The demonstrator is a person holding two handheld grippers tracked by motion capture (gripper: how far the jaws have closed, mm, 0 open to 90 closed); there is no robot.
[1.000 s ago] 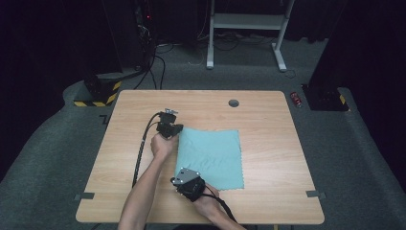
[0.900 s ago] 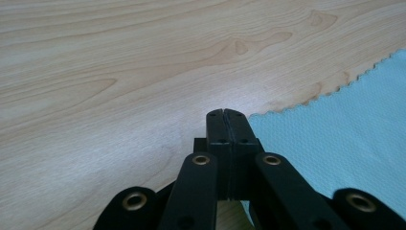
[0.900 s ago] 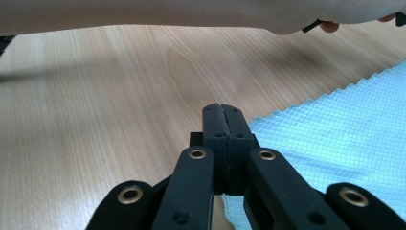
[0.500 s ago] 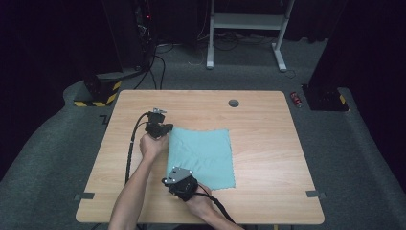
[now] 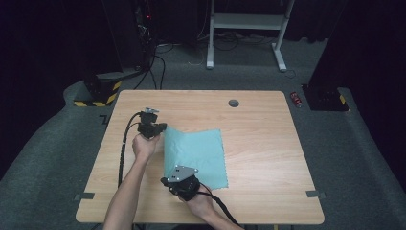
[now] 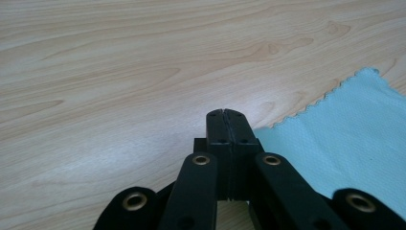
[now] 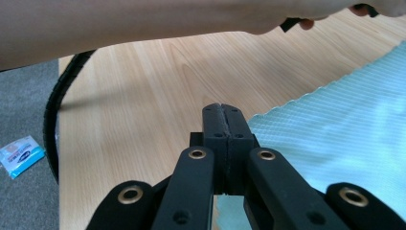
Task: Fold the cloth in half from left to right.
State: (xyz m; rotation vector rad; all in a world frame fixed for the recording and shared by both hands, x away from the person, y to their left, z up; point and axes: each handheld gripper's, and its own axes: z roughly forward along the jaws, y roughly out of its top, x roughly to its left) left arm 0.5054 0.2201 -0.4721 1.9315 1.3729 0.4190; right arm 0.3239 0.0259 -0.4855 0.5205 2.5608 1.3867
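Note:
A teal cloth (image 5: 196,151) lies flat on the wooden table (image 5: 258,124). My left gripper (image 5: 163,128) sits at the cloth's far left corner. In the left gripper view its jaws (image 6: 224,112) are pressed together, and the cloth (image 6: 344,139) has its zigzag edge running in under them. At the near left corner my right gripper (image 5: 167,181) is shut too. In the right gripper view the cloth (image 7: 335,124) meets the side of the closed right gripper (image 7: 221,108). The cloth's left edge looks slightly raised between the two grips.
A round grommet hole (image 5: 233,102) sits near the table's far edge. The left gripper's black cable (image 5: 125,143) loops over the table's left part. The person's left forearm (image 7: 143,24) crosses the top of the right gripper view. A small packet (image 7: 21,155) lies on the floor.
Both grippers have moved to the left, the left one farther, and the cloth has slid left across the table with them.

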